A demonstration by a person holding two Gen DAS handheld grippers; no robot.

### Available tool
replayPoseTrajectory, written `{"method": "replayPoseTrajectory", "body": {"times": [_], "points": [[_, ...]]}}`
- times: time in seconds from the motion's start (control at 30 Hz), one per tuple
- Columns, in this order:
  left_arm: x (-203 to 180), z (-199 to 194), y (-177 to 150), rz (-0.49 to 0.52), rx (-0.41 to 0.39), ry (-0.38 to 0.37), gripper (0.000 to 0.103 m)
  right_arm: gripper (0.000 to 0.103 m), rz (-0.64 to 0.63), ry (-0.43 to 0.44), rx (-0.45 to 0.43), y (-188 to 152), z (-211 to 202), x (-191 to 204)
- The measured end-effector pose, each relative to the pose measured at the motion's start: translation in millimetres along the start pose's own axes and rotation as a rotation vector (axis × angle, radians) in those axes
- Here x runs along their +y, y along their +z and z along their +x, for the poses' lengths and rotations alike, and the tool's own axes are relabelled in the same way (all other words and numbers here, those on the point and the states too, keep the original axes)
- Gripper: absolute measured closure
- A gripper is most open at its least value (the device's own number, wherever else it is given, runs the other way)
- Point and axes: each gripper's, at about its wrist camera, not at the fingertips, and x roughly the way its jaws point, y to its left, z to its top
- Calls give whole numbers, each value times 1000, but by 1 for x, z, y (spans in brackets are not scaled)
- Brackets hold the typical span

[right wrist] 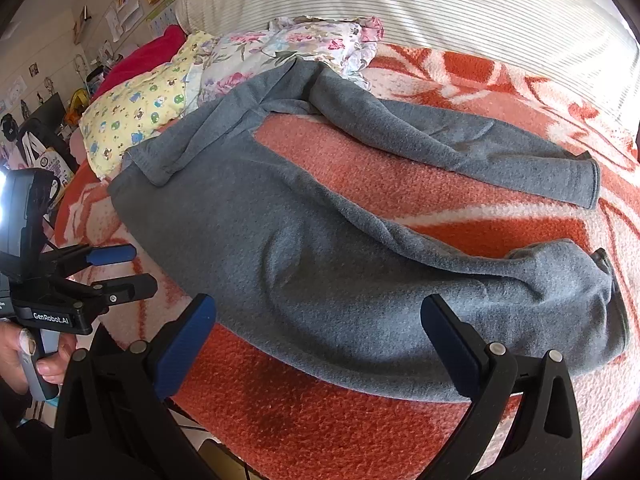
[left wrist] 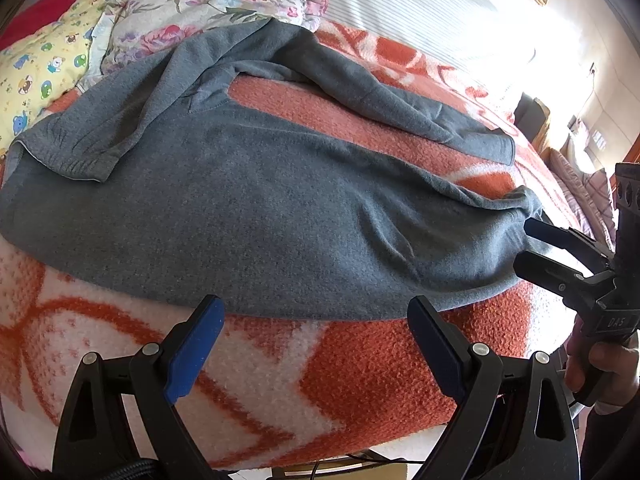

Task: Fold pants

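Observation:
Grey fleece pants (left wrist: pixel 256 216) lie spread on an orange and white blanket (left wrist: pixel 360 360), waistband to the left, the two legs apart and running right. They also show in the right wrist view (right wrist: pixel 320 272). My left gripper (left wrist: pixel 316 312) is open and empty, just short of the near leg's edge. My right gripper (right wrist: pixel 320 320) is open and empty over the near leg's lower part, close to the cuff (right wrist: pixel 600 292). The right gripper also shows in the left wrist view (left wrist: pixel 528 244), open beside the near cuff. The left gripper shows in the right wrist view (right wrist: pixel 128 268), open.
Floral bedding (left wrist: pixel 208 12) and a yellow cartoon-print pillow (left wrist: pixel 44 72) lie beyond the waistband. A striped white headboard cushion (right wrist: pixel 440 12) runs along the far side. The bed's near edge is below the grippers. Furniture stands to the right (left wrist: pixel 532 116).

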Motion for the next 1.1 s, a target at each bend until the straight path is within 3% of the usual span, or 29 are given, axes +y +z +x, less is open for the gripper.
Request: {"method": "replayPoseTrajectory", "body": {"times": [0.2,0.4,0.8,1.1], "points": [[-5,1,4,17,5,-40,9,1,2,4,0,-2,-1,0],[-16,10,13,48,27,-57,9,1,20,-45,-18,-5,-10,-17],[-77,37,57,263,41,-129,9,1,246,-218,-104,-6,-59,-141],[-136,75,93,432,72,-184,9,1,333,-294,-96,0,-61,-213]]}}
